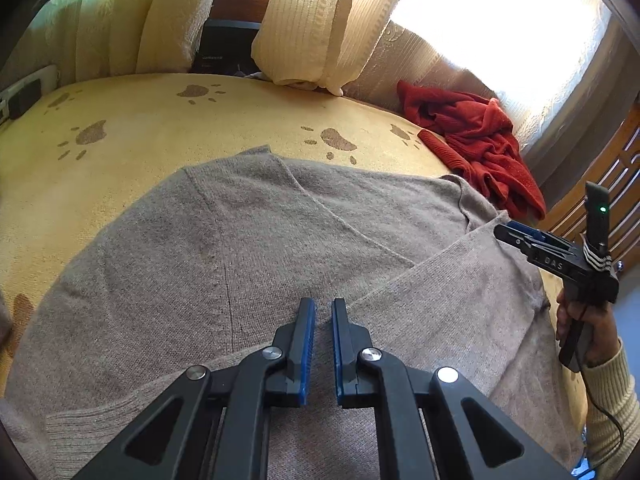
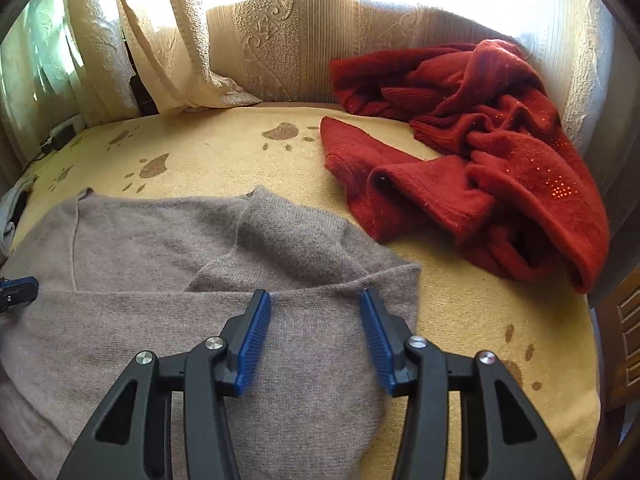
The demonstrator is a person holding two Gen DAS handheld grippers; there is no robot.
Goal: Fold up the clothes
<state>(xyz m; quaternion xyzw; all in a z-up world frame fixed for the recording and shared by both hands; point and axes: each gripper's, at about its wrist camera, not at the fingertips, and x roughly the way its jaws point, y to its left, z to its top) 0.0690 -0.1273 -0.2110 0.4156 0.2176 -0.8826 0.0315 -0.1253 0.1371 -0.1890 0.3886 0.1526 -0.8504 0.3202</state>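
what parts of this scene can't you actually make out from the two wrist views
- Taupe sweater: its lower hem is cut off by the bottom edge and hidden behind the left gripper in the left wrist view.
- Red garment: too crumpled in both views to tell its type.
- Window: overexposed, nothing outside readable.
- Right gripper: whether its fingers touch the sweater cannot be told.
- Dark object between the curtains: too shadowed to identify.
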